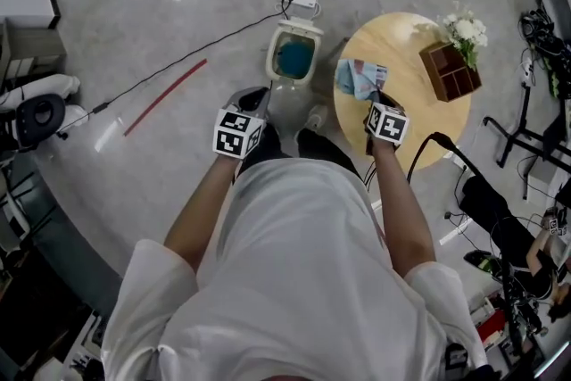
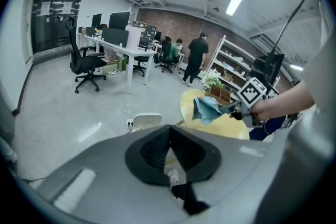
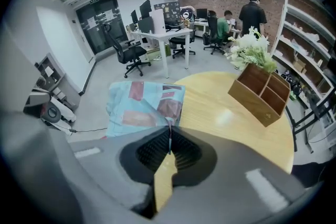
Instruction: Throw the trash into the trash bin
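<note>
R gripper (image 3: pixel 169 132) jaws were pinched on the edge of a lt-blue snack wrapper (image 3: pixel 144 105), a grip clear only in its own view. L gripper (image 2: pixel 169 136) jaws were together, empty. Head view alone showed the white trash bin (image 1: pixel 300 28) open on the floor betw. the grippers, w/ the wrapper over the round wooden table (image 1: pixel 415 107) edge nearest it.

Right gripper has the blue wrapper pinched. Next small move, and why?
Probably swing the right gripper left, keeping it shut, until the wrapper hangs over the trash bin. The wrapper is clamped over the table, and the bin stands open on the floor just left of it.
</note>
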The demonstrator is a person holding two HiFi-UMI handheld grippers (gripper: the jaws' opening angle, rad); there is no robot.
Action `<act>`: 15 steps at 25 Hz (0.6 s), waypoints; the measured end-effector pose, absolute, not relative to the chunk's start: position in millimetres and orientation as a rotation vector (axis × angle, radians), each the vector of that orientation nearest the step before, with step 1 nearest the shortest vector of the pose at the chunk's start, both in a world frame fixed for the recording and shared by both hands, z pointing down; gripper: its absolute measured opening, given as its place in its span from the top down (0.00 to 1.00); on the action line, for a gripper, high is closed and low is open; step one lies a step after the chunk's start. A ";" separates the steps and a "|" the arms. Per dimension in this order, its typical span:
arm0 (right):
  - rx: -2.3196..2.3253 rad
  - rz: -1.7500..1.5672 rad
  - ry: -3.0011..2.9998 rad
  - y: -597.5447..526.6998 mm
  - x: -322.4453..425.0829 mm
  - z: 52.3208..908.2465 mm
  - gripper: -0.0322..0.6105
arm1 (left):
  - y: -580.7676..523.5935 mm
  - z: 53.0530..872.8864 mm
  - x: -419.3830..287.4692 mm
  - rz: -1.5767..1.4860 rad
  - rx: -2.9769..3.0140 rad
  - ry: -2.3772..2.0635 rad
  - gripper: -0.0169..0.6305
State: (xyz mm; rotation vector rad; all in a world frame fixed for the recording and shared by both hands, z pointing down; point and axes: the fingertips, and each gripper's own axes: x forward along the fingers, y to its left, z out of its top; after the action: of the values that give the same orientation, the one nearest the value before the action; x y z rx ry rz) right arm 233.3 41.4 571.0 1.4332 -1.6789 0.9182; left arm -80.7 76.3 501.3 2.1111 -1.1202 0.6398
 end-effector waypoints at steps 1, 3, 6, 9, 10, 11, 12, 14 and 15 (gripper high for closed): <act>1.421 0.914 -1.687 40.2 226.8 571.4 0.95 | 77.7 501.1 -85.2 0.638 2.106 -1.128 0.97; 1.396 0.904 -1.702 37.7 214.5 573.1 0.95 | 79.9 501.4 -93.1 0.634 2.095 -1.143 0.97; 1.363 0.891 -1.721 33.1 198.7 575.4 0.95 | 81.0 502.1 -102.5 0.624 2.083 -1.163 0.97; 1.331 0.873 -1.738 29.6 180.4 574.6 0.95 | 83.4 502.5 -115.0 0.613 2.066 -1.180 0.97; 1.321 0.867 -1.744 28.3 174.4 574.0 0.95 | 84.0 503.0 -119.2 0.609 2.060 -1.185 0.97; 1.312 0.862 -1.749 27.1 169.0 573.8 0.95 | 84.8 504.1 -122.7 0.606 2.053 -1.191 0.97; 1.303 0.860 -1.753 26.3 164.3 574.2 0.95 | 85.9 505.7 -125.6 0.603 2.046 -1.196 0.97; 1.288 0.858 -1.758 25.5 155.6 575.8 0.95 | 87.7 508.9 -131.7 0.601 2.034 -1.204 0.97; 1.281 0.857 -1.760 25.1 150.8 576.5 0.95 | 88.1 510.0 -135.3 0.599 2.030 -1.208 0.97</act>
State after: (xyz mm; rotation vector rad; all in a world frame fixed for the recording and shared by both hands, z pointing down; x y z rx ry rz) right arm 150.8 25.1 576.5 1.2810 -1.7598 0.8570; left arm -135.3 88.1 510.0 2.0296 -1.2083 0.5991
